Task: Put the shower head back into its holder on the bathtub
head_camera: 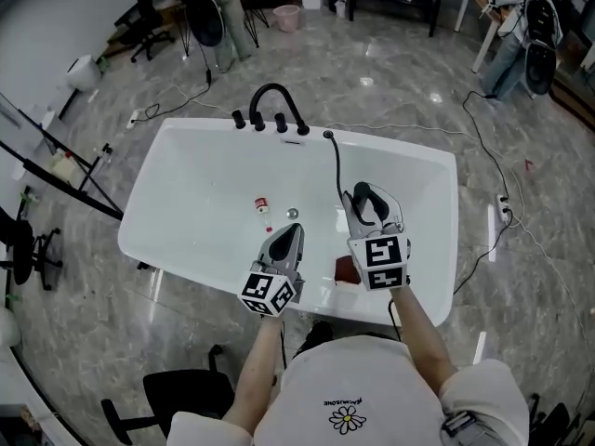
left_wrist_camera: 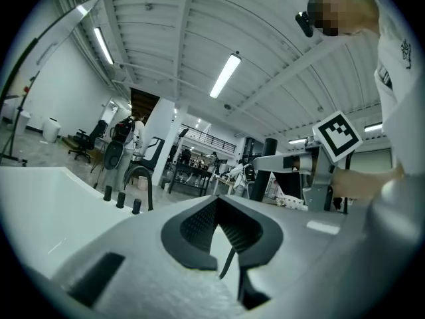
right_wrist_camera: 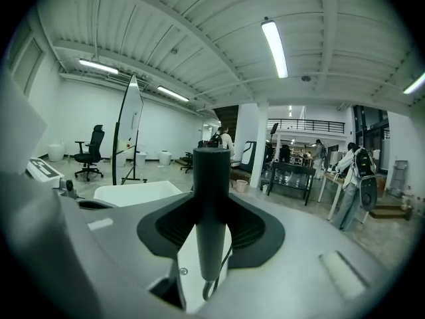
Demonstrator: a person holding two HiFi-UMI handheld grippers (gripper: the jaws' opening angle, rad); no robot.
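Right tongs: the right gripper [head_camera: 370,203] is clamped tight on the dark handle of the shower head [right_wrist_camera: 211,198], which stands upright between the jaws.
Left tongs: the left gripper [head_camera: 288,235] has its jaws pressed together with nothing in them, and it sits just left of the right one.
Shower head: it's up over the tub's near right part, well apart from the far rim.
Hose: the black hose [head_camera: 336,161] runs from the shower head to the far rim, just right of the faucet [head_camera: 275,85].
Tub: the white bathtub [head_camera: 139,221] holds a small red-and-white bottle [head_camera: 262,206] beside the drain [head_camera: 292,214].
Near rim: there's a red-brown block [head_camera: 346,269] close under the right gripper; I can't tell what it is.
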